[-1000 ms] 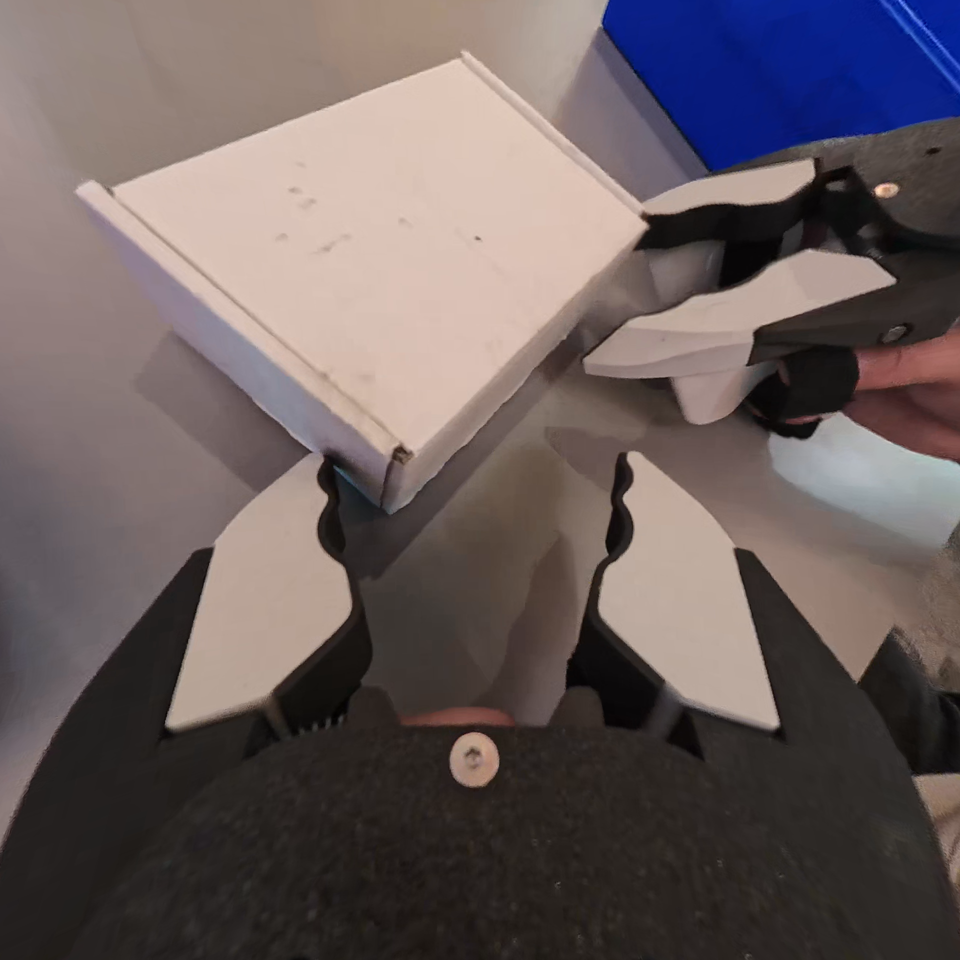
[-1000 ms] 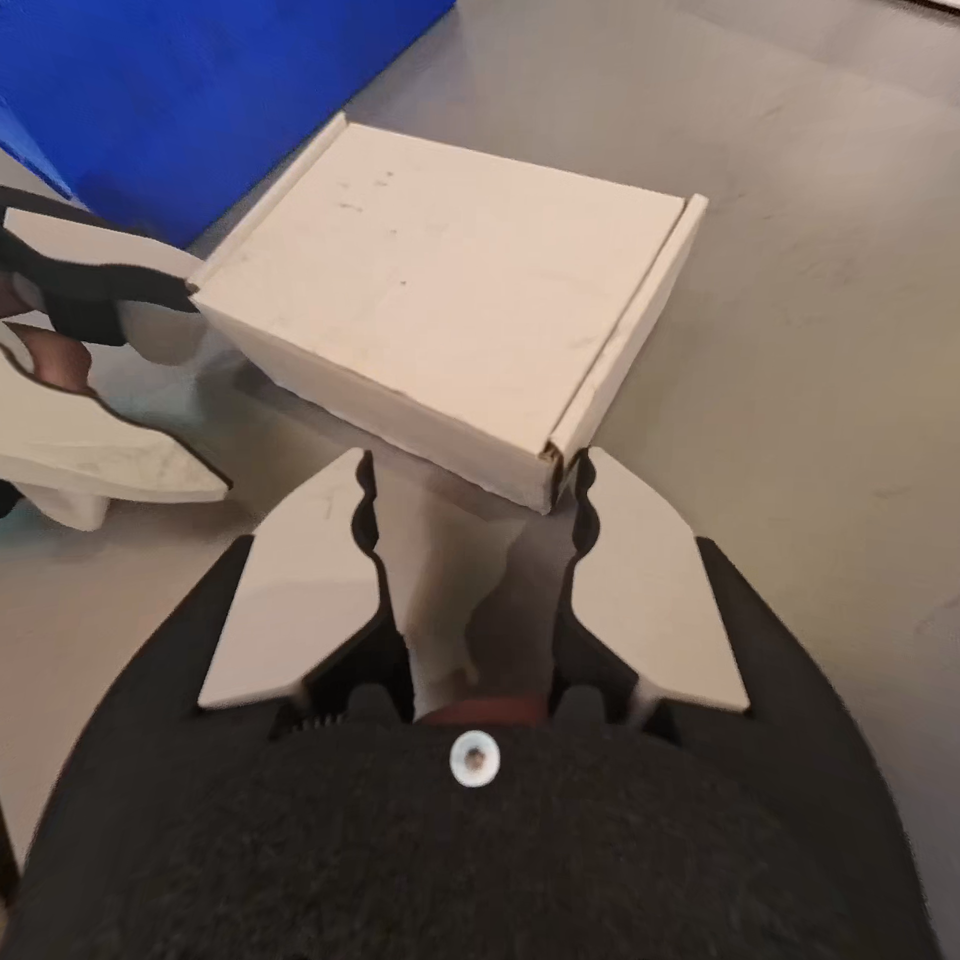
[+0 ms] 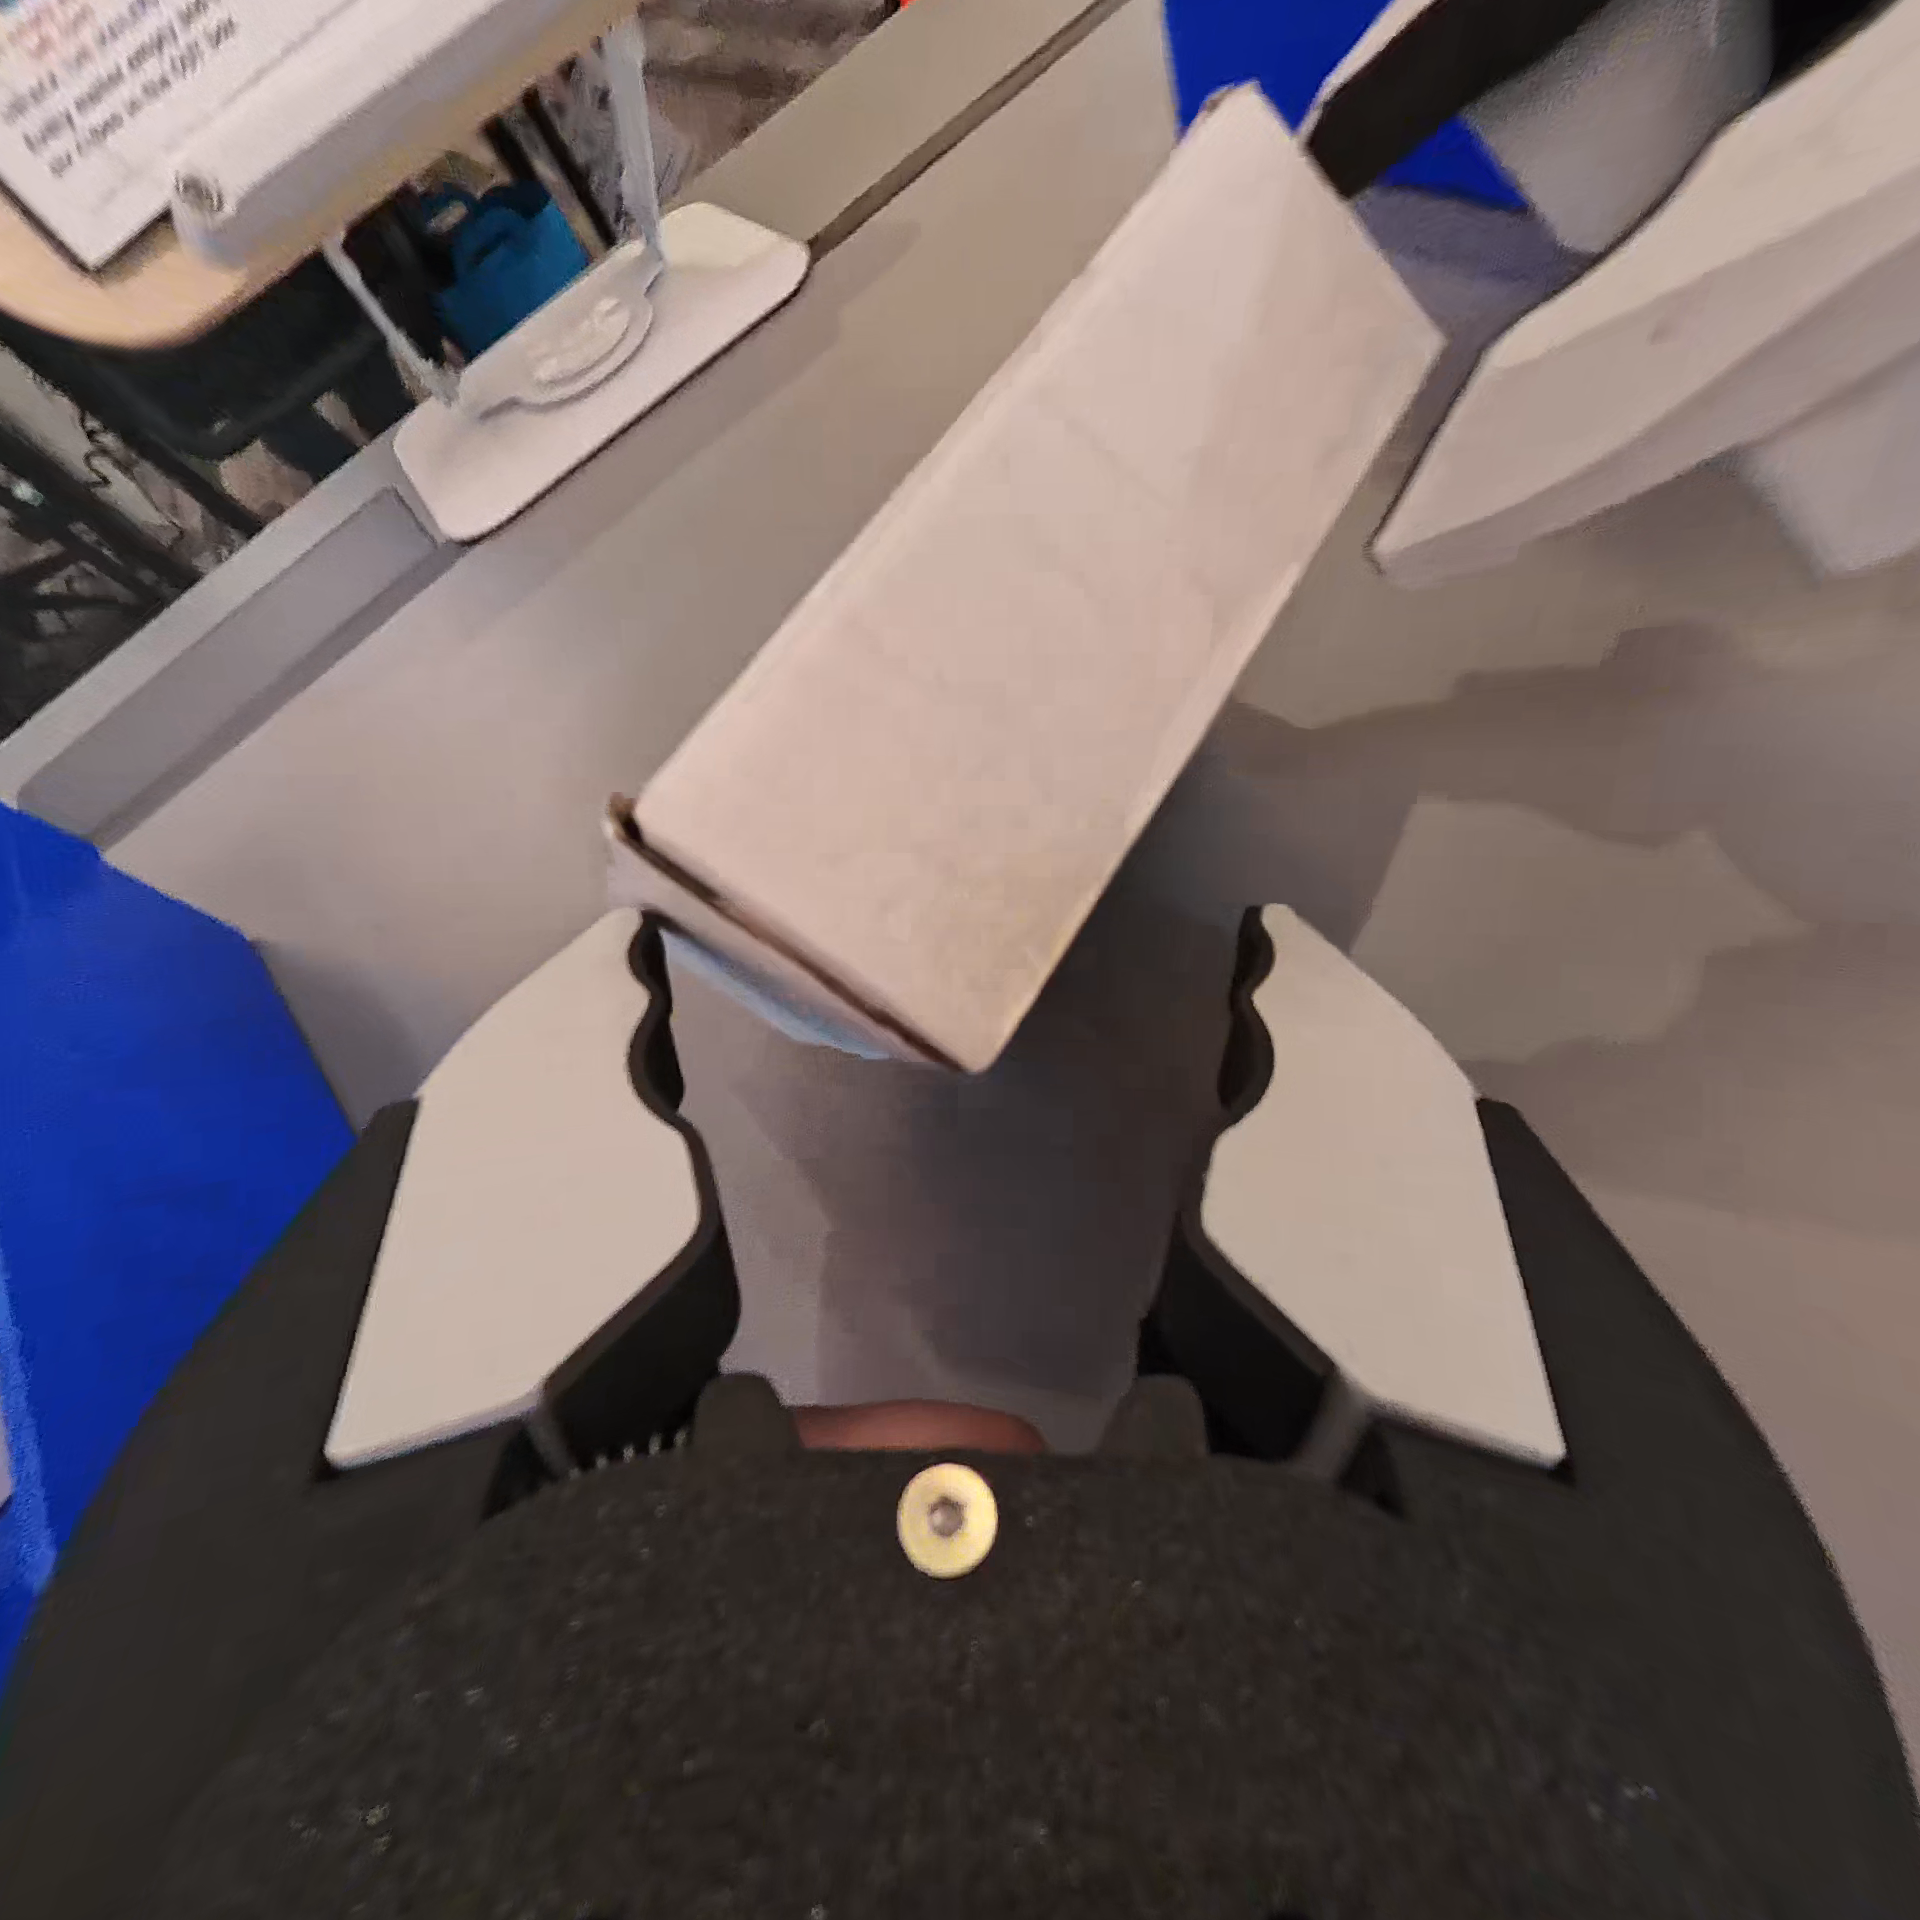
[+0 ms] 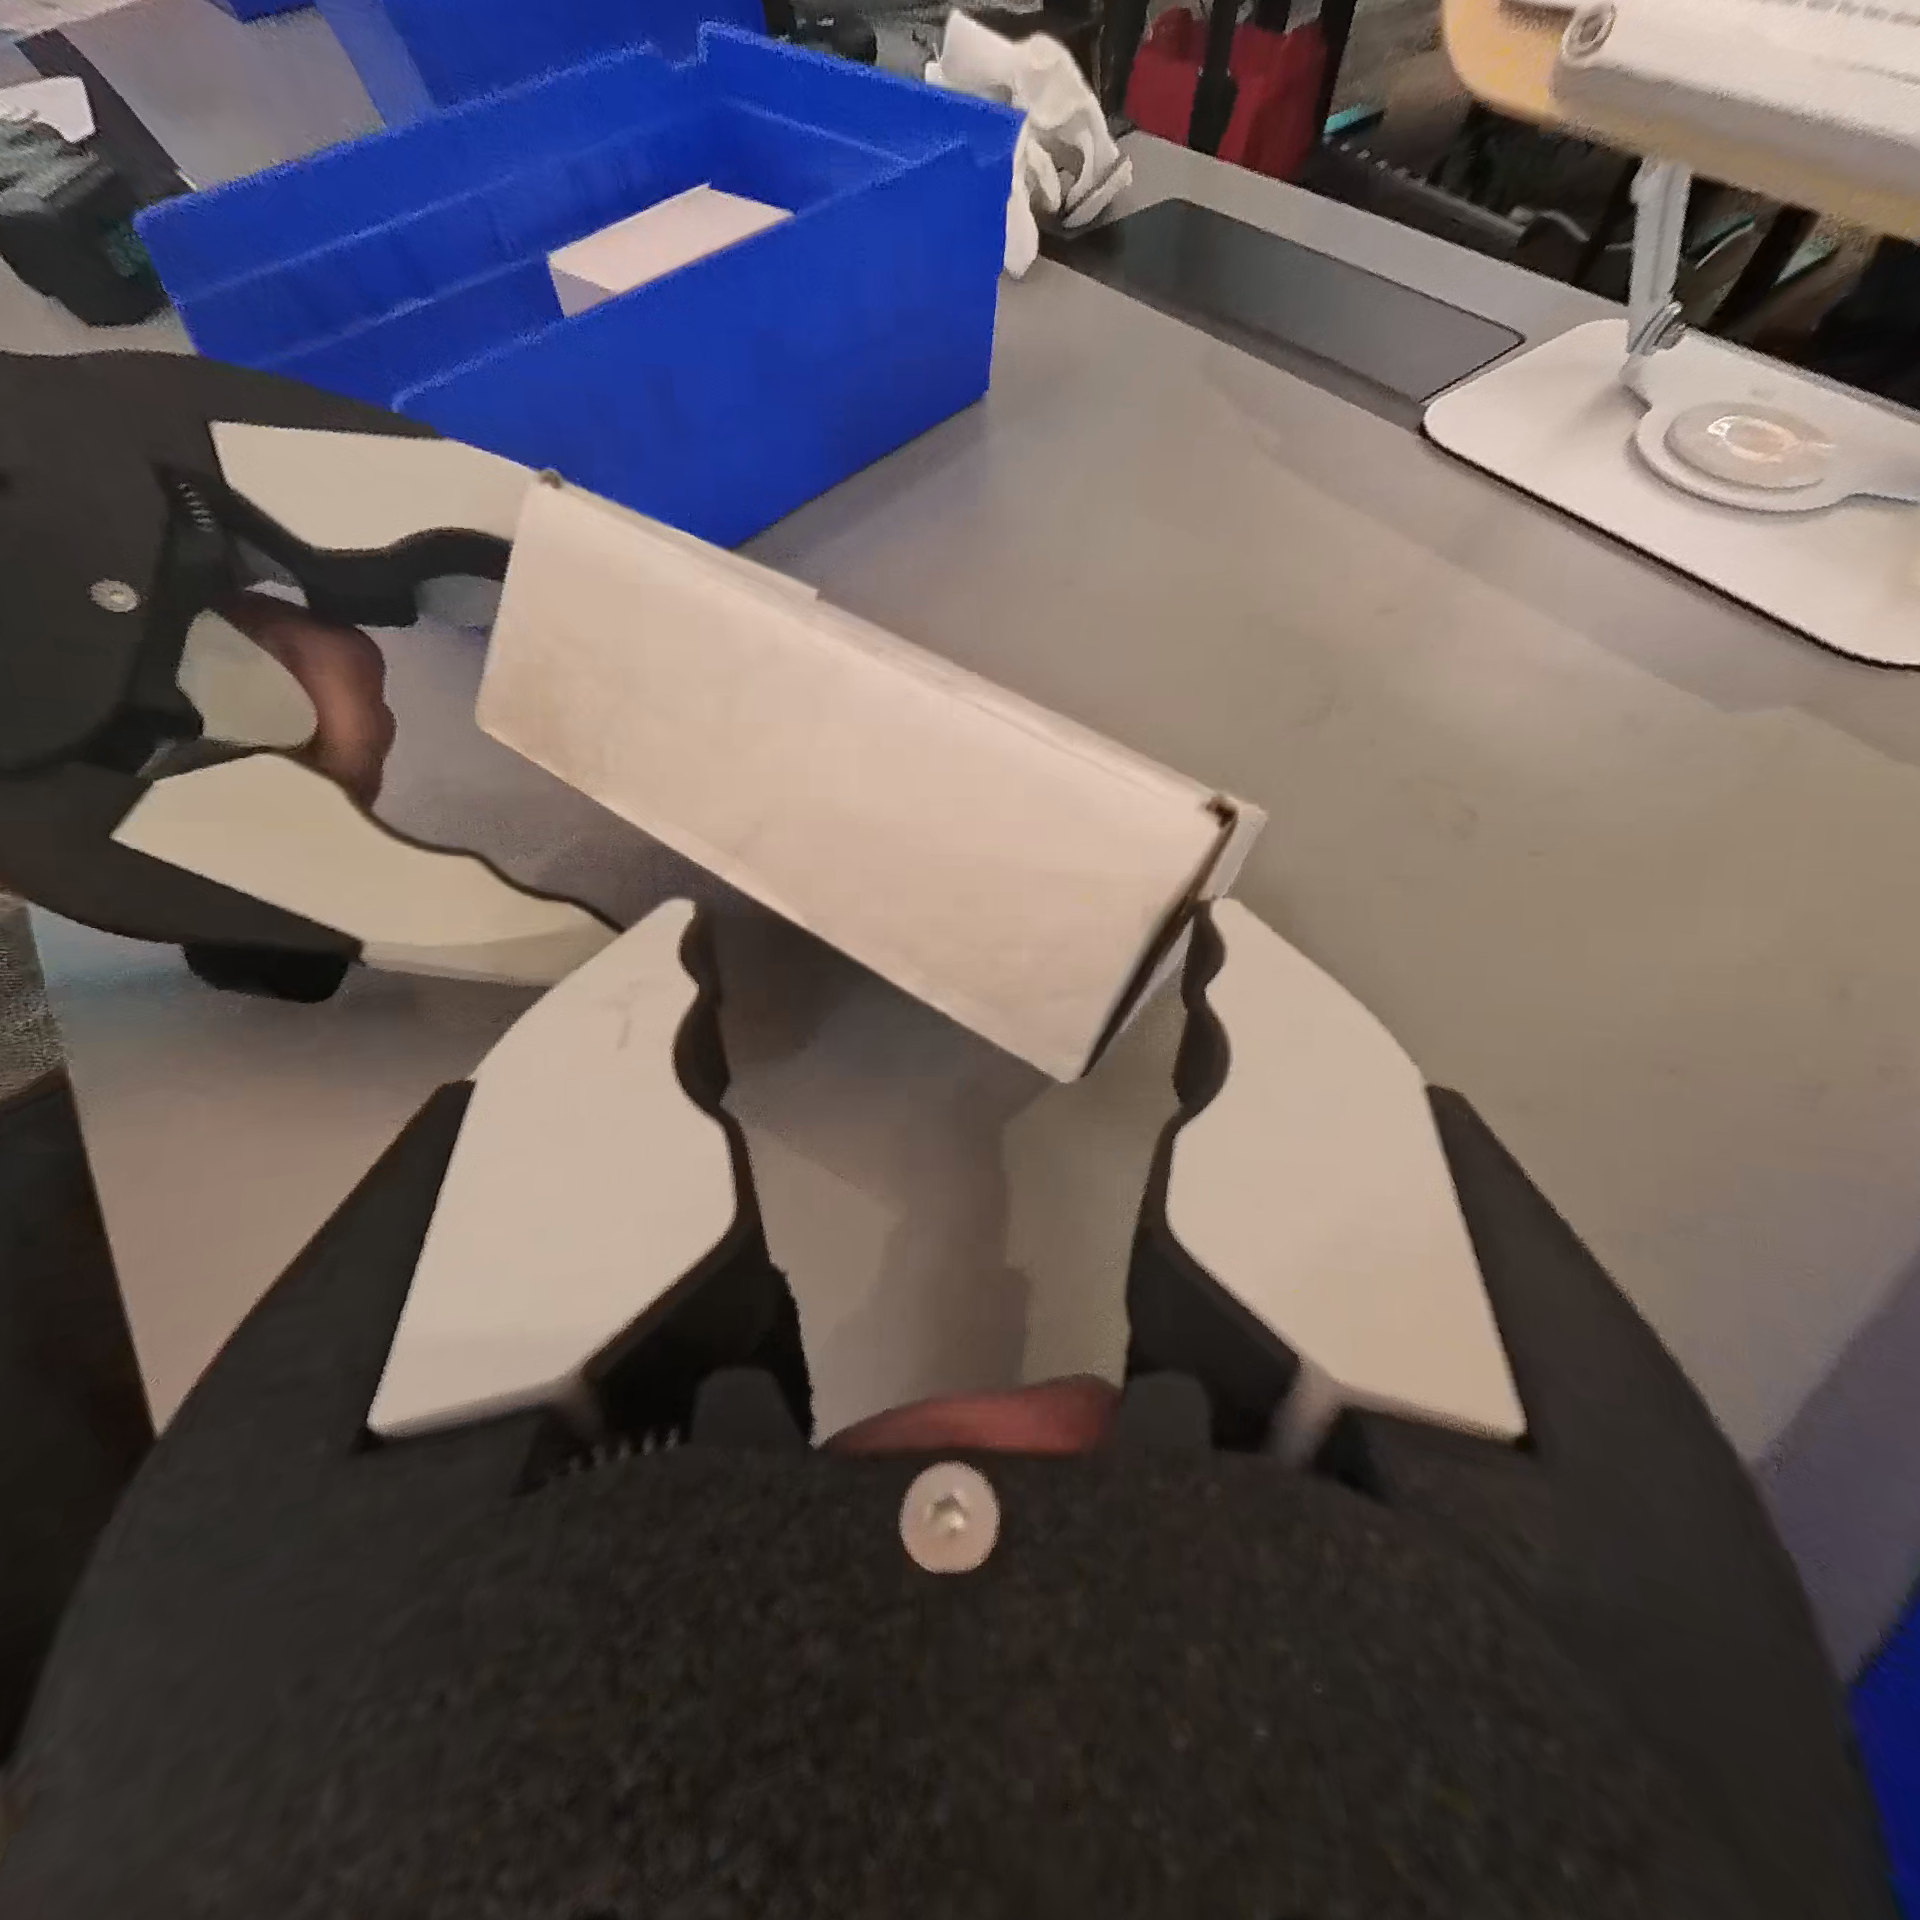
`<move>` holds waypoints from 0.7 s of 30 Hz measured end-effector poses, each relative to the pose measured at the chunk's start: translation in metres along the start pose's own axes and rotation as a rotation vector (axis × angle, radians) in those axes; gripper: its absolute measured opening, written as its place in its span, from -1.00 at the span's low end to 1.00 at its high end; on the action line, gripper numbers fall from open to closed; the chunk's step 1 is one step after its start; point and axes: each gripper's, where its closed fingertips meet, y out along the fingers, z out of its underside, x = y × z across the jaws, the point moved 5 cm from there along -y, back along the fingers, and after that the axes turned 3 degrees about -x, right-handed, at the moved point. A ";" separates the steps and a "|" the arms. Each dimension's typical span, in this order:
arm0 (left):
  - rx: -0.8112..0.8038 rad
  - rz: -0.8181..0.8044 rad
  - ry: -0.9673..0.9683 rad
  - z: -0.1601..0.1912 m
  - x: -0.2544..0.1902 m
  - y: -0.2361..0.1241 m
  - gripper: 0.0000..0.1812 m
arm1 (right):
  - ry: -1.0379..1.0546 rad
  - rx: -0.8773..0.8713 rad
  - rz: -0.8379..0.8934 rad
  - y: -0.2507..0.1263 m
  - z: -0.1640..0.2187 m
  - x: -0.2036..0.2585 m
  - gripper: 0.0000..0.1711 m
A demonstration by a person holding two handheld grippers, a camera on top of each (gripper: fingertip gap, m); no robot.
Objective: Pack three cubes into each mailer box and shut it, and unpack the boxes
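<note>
Fingers of right hand-held gripper (image 4: 940, 935) apart, straddling near corner of closed white mailer box (image 4: 831, 790), lifted and tilted above grey surface (image 4: 1455, 831). Left hand-held gripper (image 3: 945, 935) likewise spread around opposite corner; whether either presses the cardboard, cannot tell. Beyond: blue bin (image 4: 644, 312) holding another white box (image 4: 665, 244), white stand base (image 4: 1714, 478), cluttered room.

Grey desk (image 4: 1299, 665) carries a white stand base (image 4: 1714, 488) at its far right edge, w/ a metal post rising to a pale board overhead (image 4: 1704, 73). Dark flat inset panel (image 4: 1309, 291) sits in the desk top near the far edge, left of the base. White crumpled cloth (image 4: 1060, 135) at the far edge. Red and dark items beyond the desk, blurred.
</note>
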 end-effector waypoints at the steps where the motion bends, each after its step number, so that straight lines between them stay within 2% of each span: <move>1: -0.025 0.025 -0.004 -0.006 -0.005 -0.005 0.11 | 0.001 -0.005 0.011 -0.006 -0.003 -0.002 0.01; 7: -0.146 0.162 -0.050 -0.026 -0.025 -0.020 -0.07 | 0.005 0.030 0.031 -0.028 0.005 -0.010 -0.12; 11: -0.130 0.109 0.006 -0.020 -0.025 -0.010 -0.03 | -0.003 0.035 0.047 -0.021 0.009 -0.010 -0.08; 15: -0.105 0.087 -0.017 -0.007 -0.009 -0.008 0.01 | -0.036 0.037 0.053 -0.020 0.005 -0.011 -0.09; 18: -0.109 0.168 -0.048 0.002 -0.003 -0.001 -0.03 | -0.056 0.039 0.048 -0.019 0.005 -0.011 -0.09; 21: -0.094 0.290 -0.012 0.011 -0.008 0.014 -0.15 | -0.056 0.040 0.040 -0.020 0.006 -0.011 -0.09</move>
